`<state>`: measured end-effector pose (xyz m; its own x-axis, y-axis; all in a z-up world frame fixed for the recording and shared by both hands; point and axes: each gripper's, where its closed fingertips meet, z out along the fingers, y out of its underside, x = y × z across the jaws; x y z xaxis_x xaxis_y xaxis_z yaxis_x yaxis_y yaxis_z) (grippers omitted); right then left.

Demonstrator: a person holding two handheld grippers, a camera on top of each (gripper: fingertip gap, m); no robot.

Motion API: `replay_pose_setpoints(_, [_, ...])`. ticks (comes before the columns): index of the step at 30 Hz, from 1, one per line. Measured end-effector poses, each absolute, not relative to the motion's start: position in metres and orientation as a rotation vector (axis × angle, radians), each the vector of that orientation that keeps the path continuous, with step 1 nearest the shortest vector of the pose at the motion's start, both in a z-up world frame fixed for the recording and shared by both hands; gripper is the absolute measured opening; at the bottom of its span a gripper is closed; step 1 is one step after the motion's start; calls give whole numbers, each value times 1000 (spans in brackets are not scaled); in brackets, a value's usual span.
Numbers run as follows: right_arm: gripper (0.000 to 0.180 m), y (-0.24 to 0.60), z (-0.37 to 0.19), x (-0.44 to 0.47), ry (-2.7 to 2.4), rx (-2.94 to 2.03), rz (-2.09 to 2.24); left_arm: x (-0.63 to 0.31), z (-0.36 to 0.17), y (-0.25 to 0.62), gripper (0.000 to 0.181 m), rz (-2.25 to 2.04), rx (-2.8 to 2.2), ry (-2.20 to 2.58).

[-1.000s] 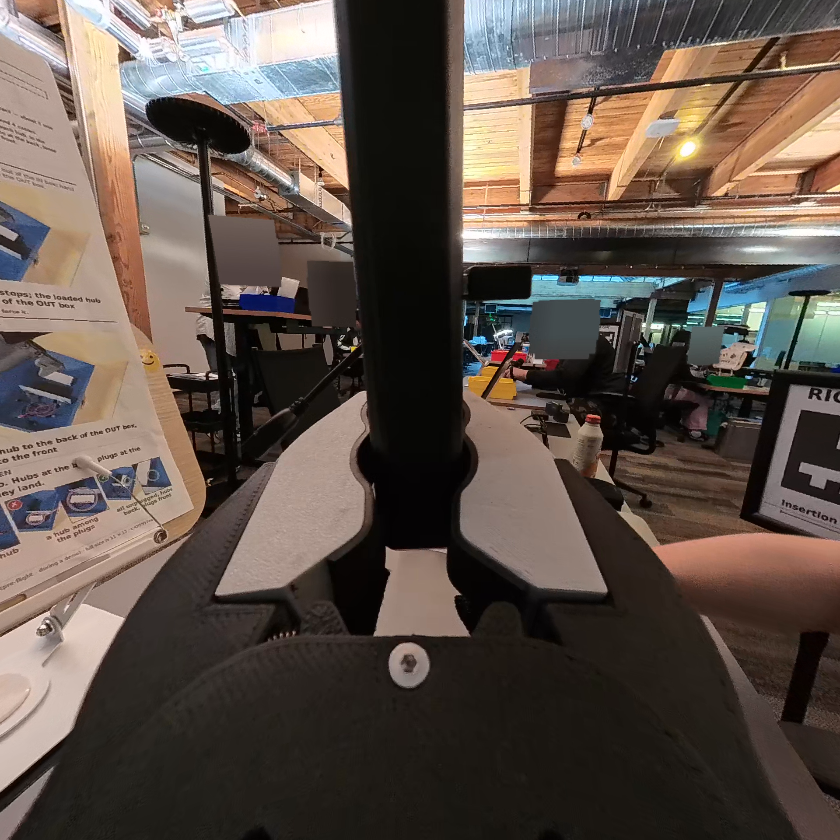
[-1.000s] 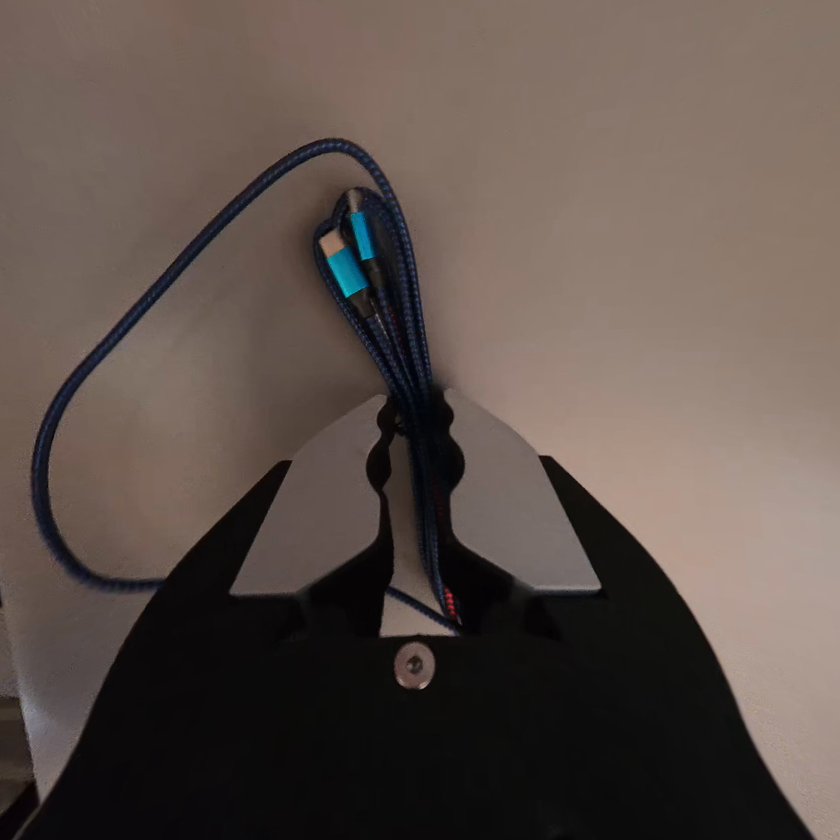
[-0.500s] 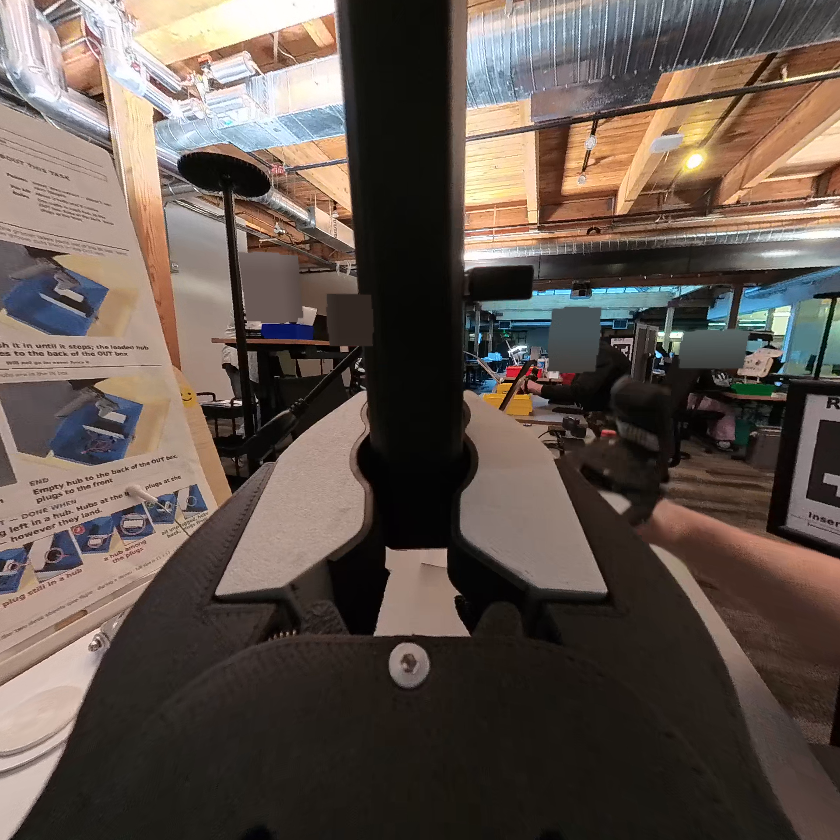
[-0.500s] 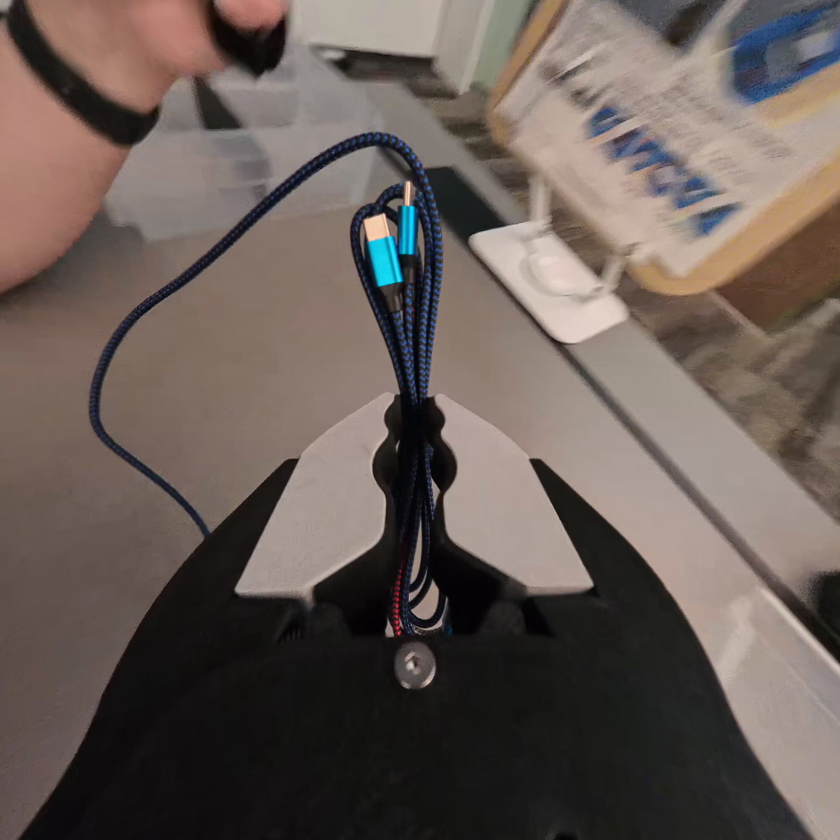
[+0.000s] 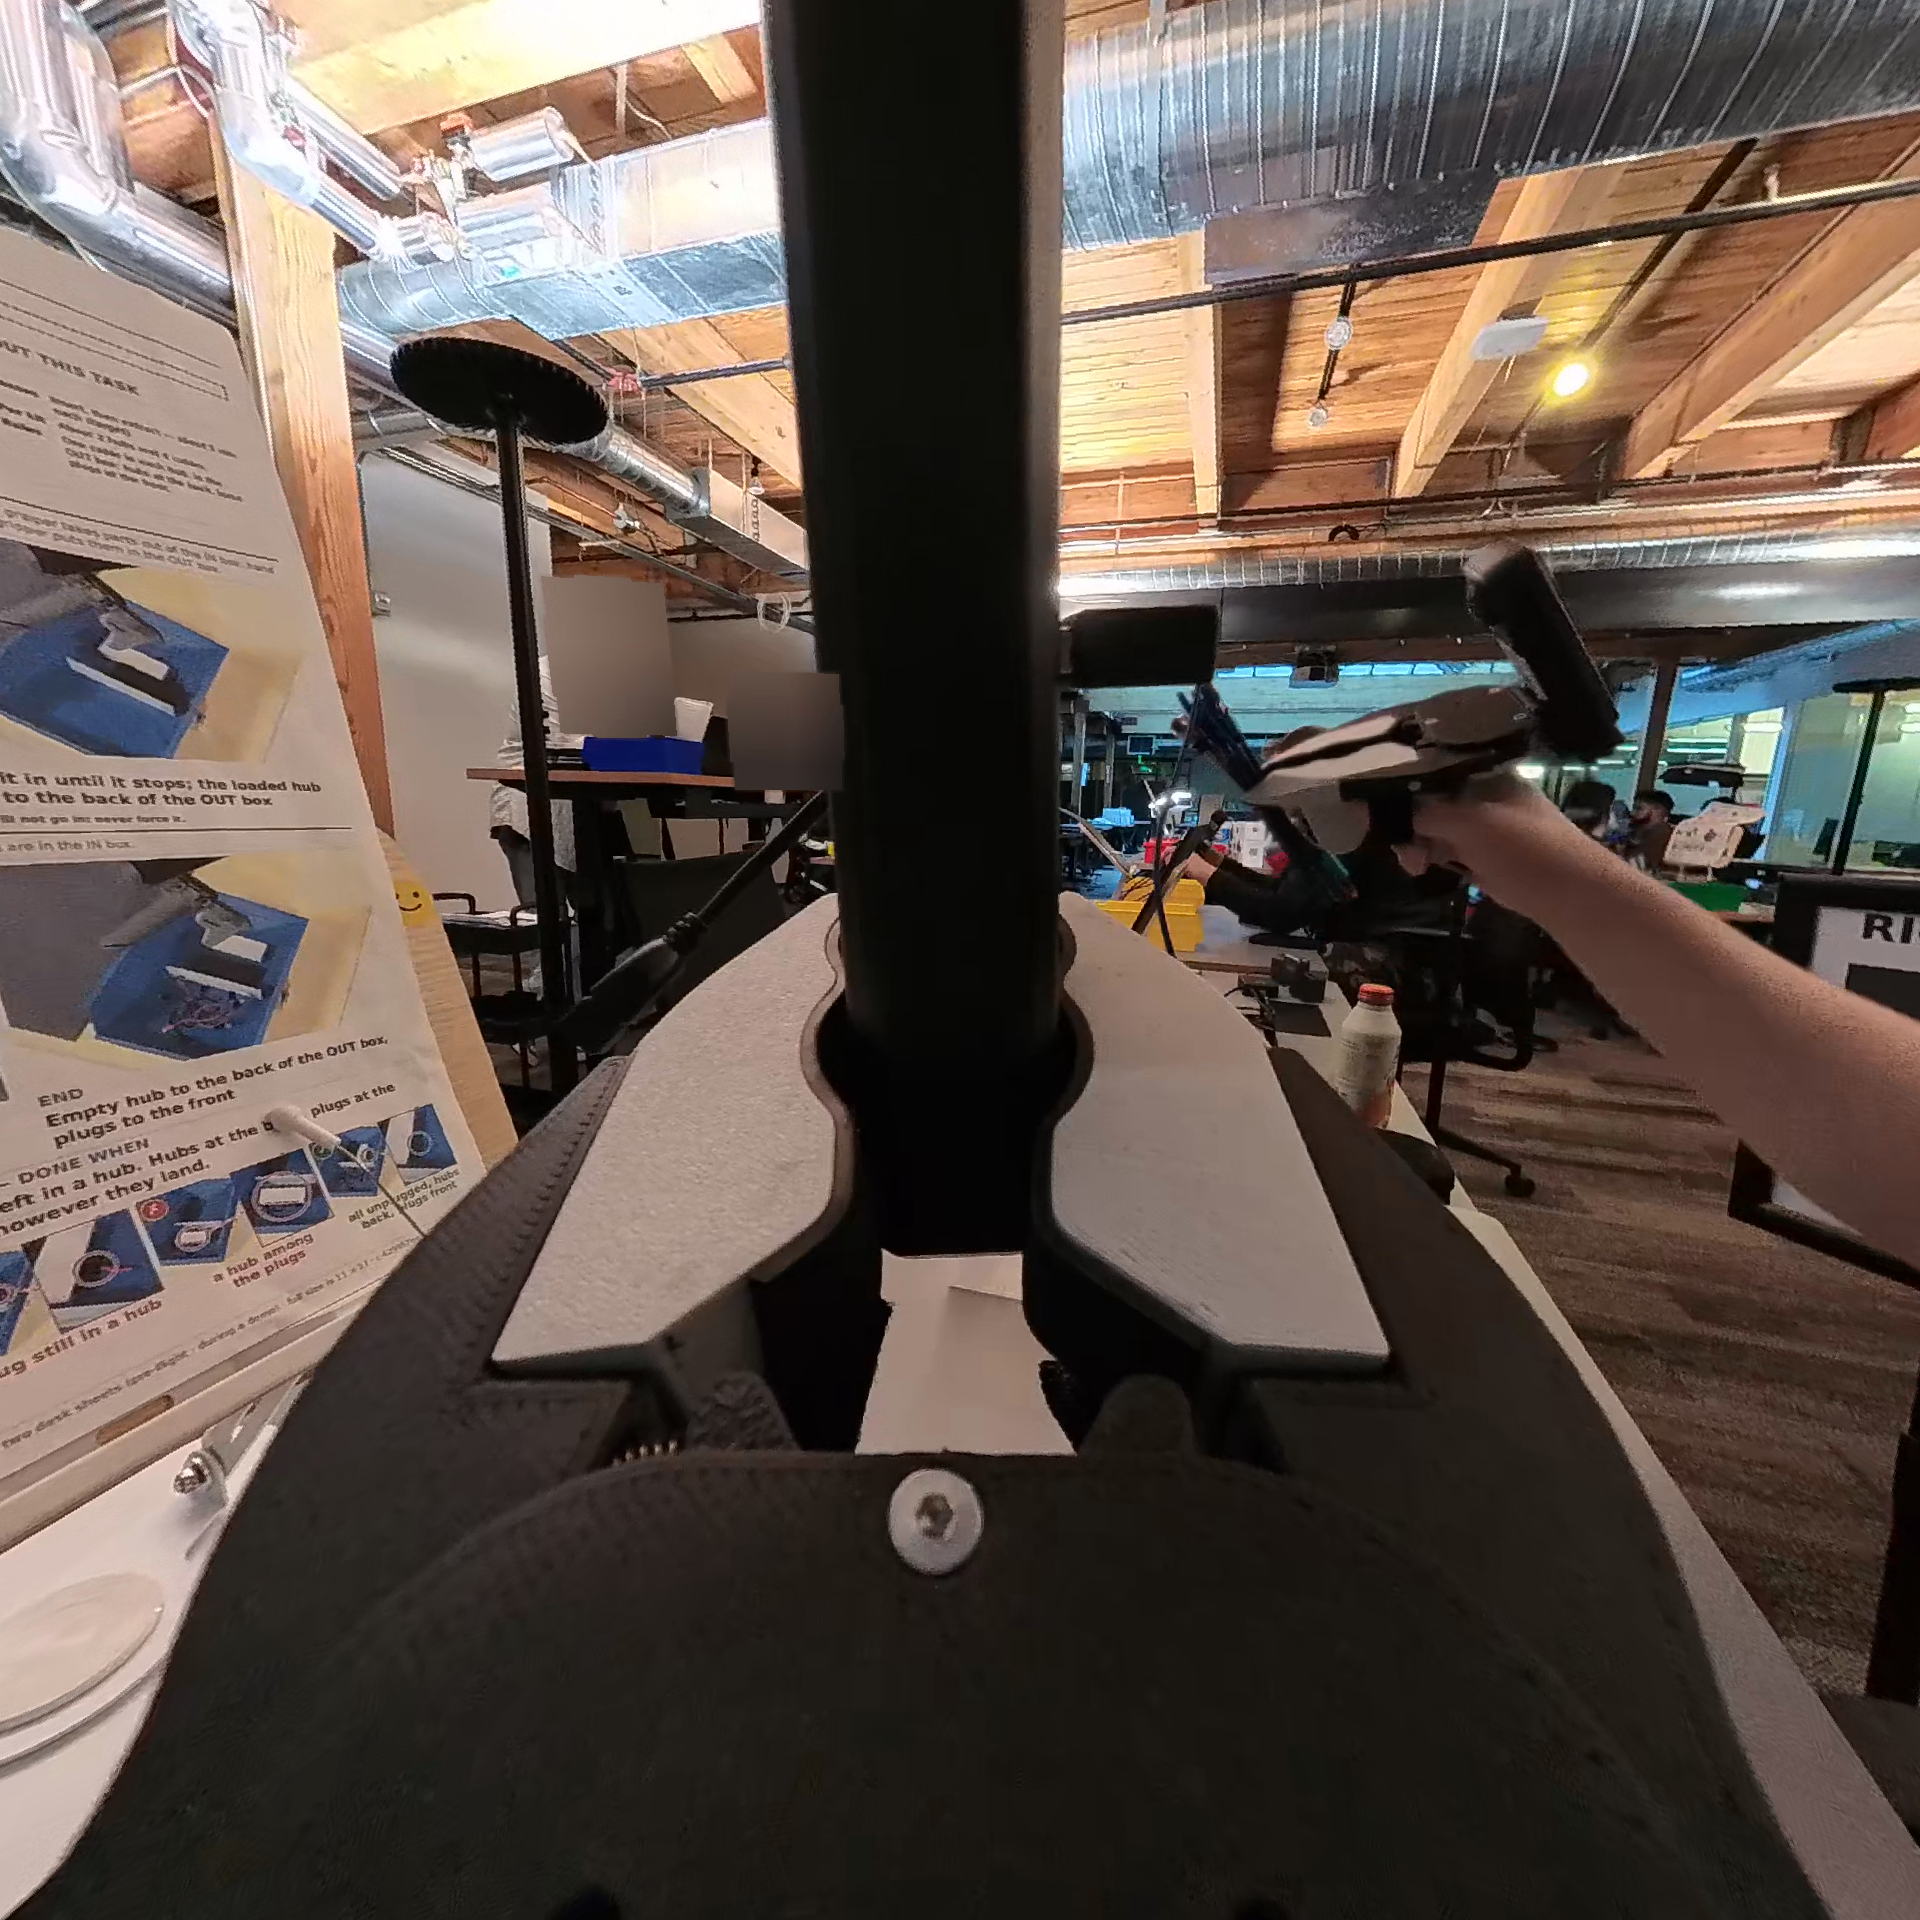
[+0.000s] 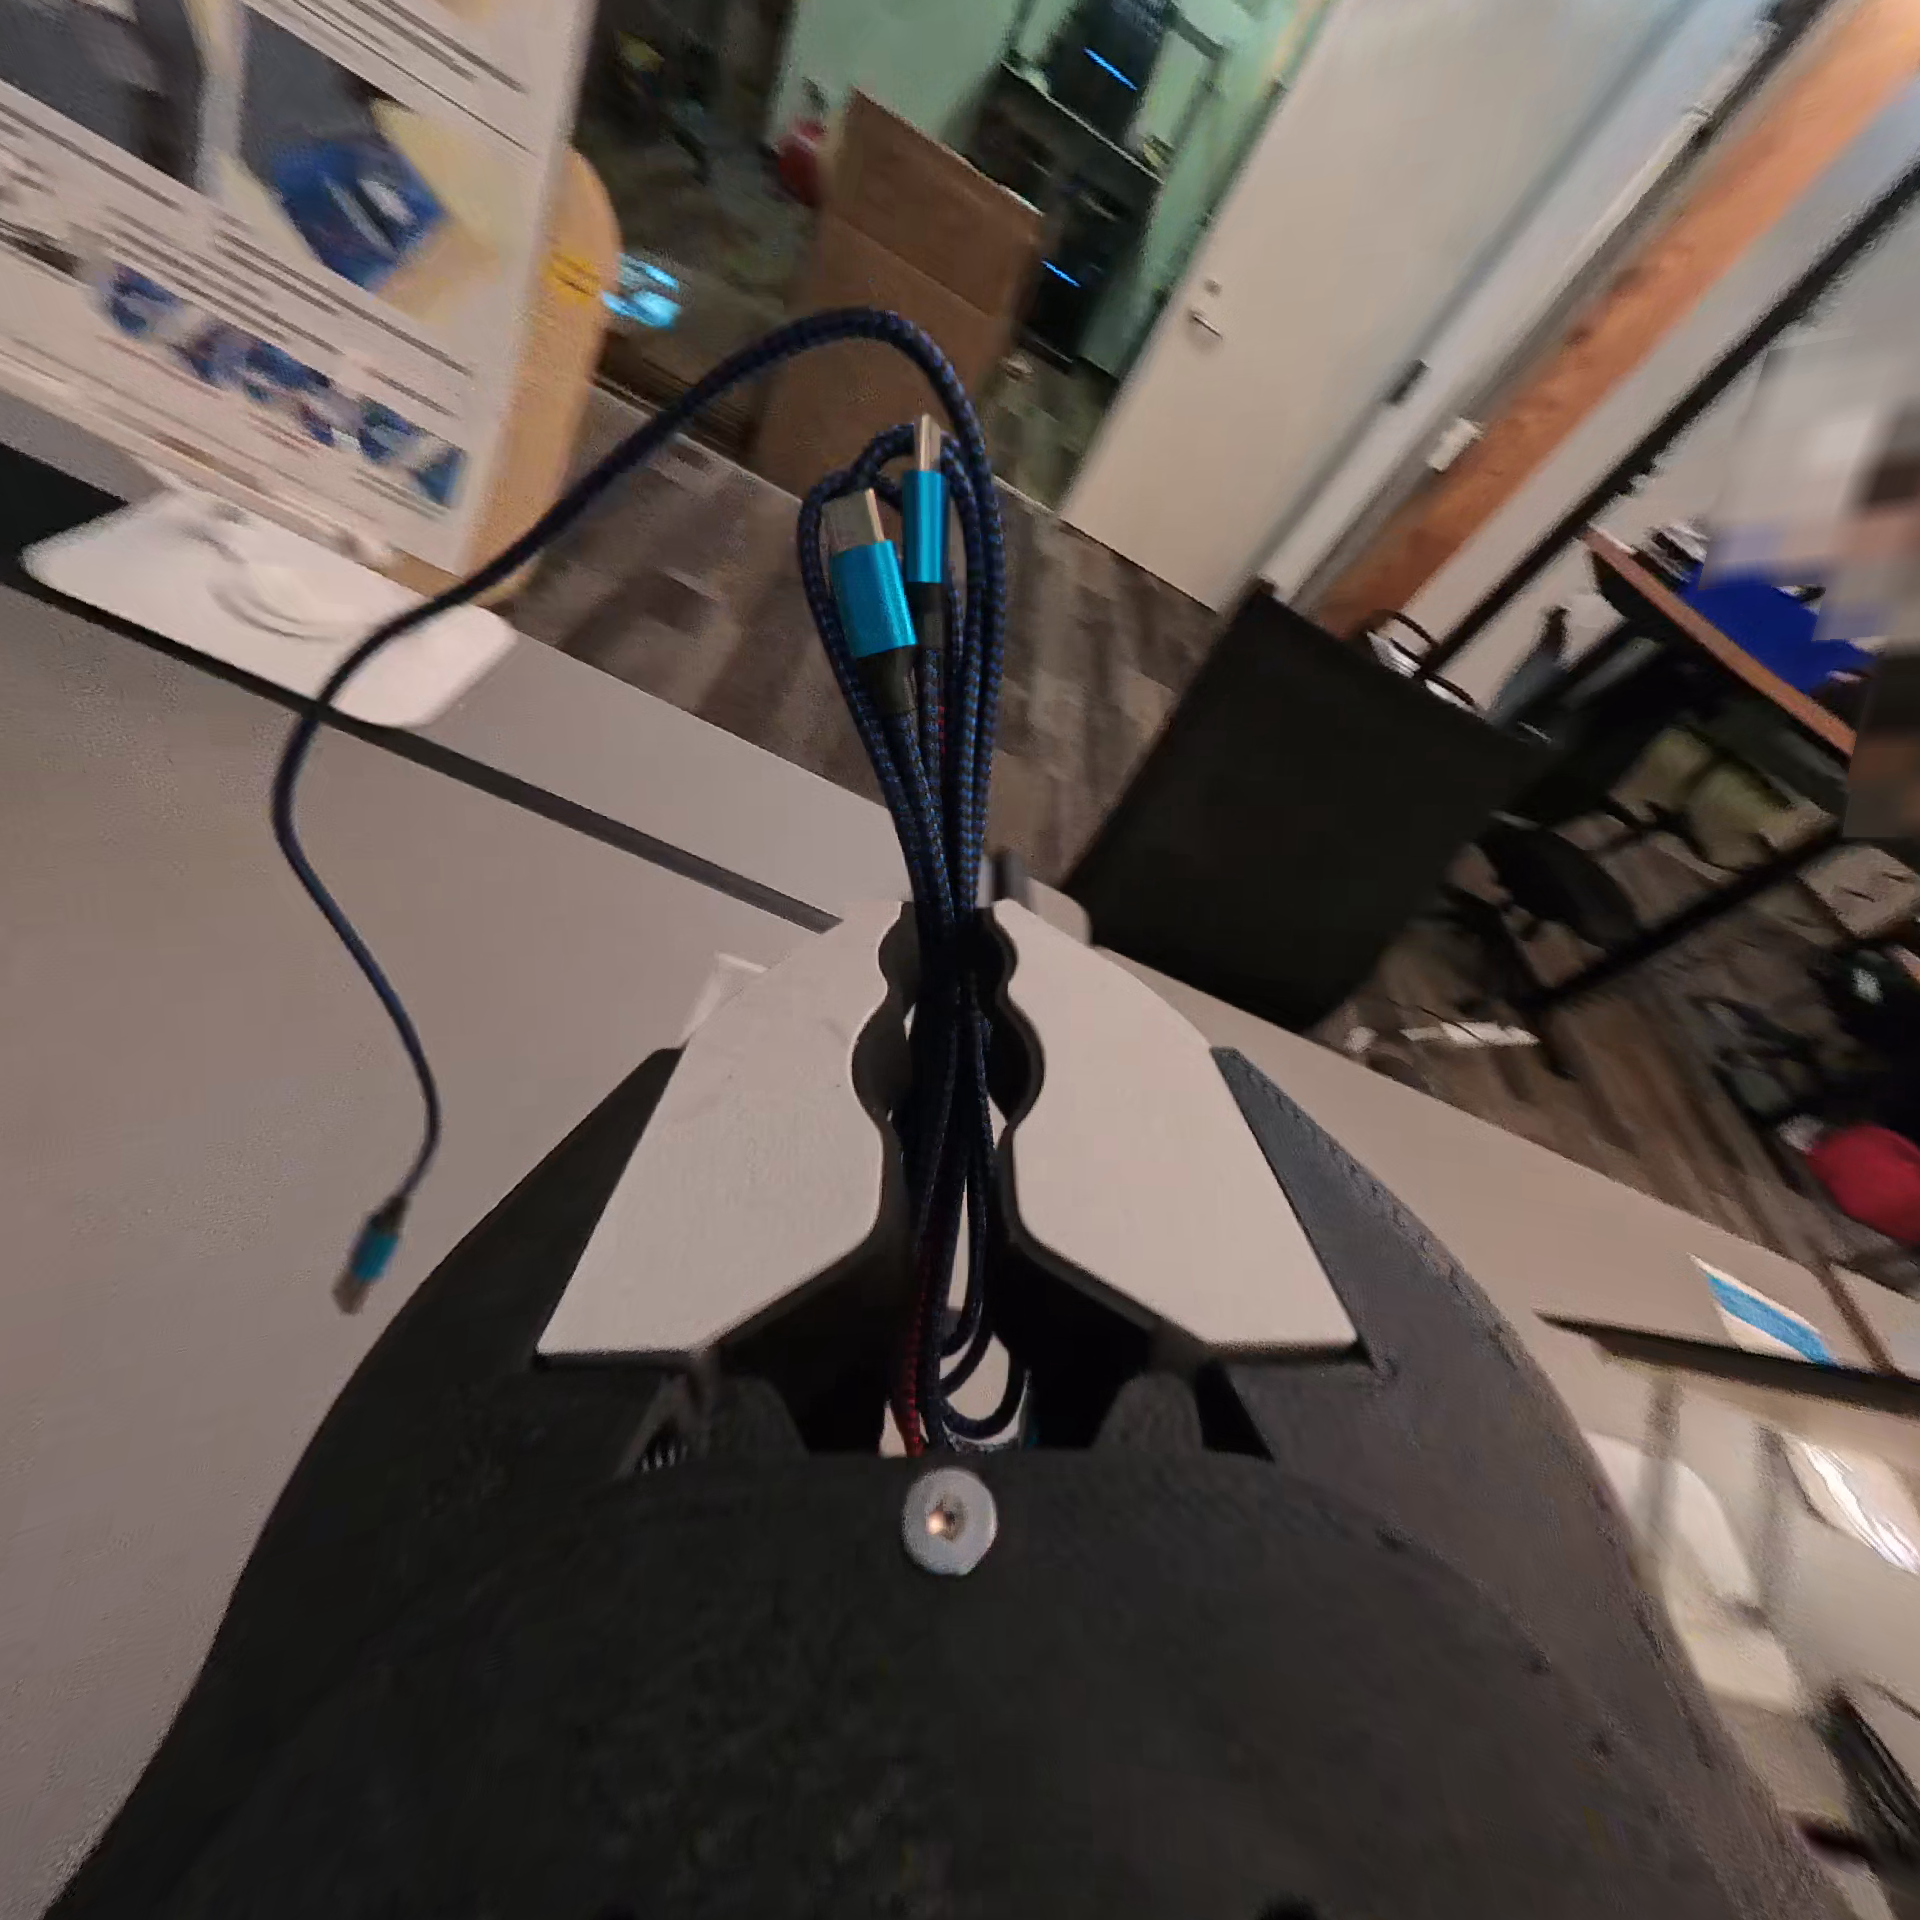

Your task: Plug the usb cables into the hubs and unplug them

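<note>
Your left gripper [image 5: 940,1049] has its jaws closed around an upright black bar [image 5: 925,520]. Your right gripper [image 6: 951,1013], jaws clamped, holds a bundle of blue braided usb cables [image 6: 940,831] above the grey tabletop [image 6: 156,935]; one loose plug end [image 6: 372,1252] dangles left.

The left gripper [image 5: 948,935] points level and forward, its two pale fingers [image 5: 686,1122] closed around a thick black upright bar [image 5: 925,520] that fills the gap between them. At about two o'clock in the left wrist view, the right gripper [image 5: 1262,774] is held raised in the air, tilted toward nine o'clock, carried by a bare hand [image 5: 1475,821] with the forearm running down toward four o'clock. In its own view, the right gripper's fingers [image 6: 748,1132] are pinched tight on a bundle of blue braided cables [image 6: 951,790].
</note>
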<state>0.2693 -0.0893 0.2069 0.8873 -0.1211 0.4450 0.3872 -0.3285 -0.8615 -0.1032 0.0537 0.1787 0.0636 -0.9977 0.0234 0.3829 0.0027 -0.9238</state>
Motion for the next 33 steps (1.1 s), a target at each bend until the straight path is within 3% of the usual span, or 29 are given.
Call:
replay_pose_setpoints(5, [10,-121,193,345,-118,-1921,-757,-104,180,52,30,-1330,-945,864])
replay_pose_setpoints(12, [11,-145,119,396,-128,-2035,-713,-106,182,51,30,-1345,-938,858])
replay_pose_setpoints(26, [10,-155,-42,338,-883,-2393,-273,-99,180,47,29,-1364,-939,876])
replay_pose_setpoints(33, [10,-141,-99,329,-1125,-2584,-273,-93,177,43,30,-1371,-944,897])
